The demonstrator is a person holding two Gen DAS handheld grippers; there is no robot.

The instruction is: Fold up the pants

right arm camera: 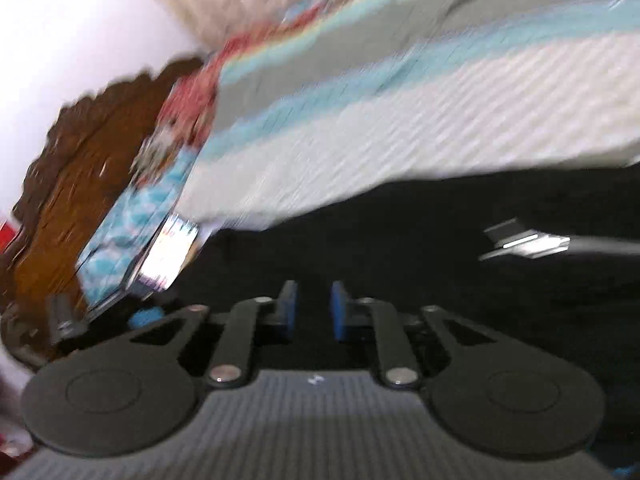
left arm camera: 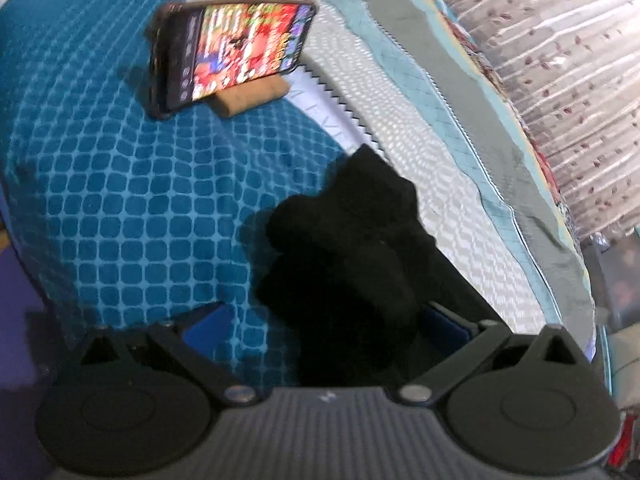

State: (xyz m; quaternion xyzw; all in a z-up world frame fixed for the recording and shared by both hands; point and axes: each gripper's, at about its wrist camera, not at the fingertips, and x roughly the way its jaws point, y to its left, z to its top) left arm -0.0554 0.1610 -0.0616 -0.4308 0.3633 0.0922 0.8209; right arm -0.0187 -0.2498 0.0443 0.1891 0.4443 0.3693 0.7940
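Note:
The black pants (left arm camera: 348, 264) lie bunched on the teal checked bedcover (left arm camera: 104, 200), between the jaws of my left gripper (left arm camera: 324, 320). Its blue pads (left arm camera: 208, 324) stand wide apart on either side of the cloth, so it is open. In the right wrist view the pants (right arm camera: 460, 260) spread dark across the lower half, blurred. My right gripper (right arm camera: 314, 308) hovers over them with its blue pads (right arm camera: 340, 312) close together and a narrow gap between; I cannot tell if cloth is pinched.
A phone (left arm camera: 232, 52) with a lit screen leans on a wooden stand (left arm camera: 256, 98) on the bedcover. White and blue striped bedding (left arm camera: 420, 152) and a curtain (left arm camera: 560, 60) lie to the right. A brown headboard (right arm camera: 80, 168) and a metal clip (right arm camera: 520, 240) show in the right wrist view.

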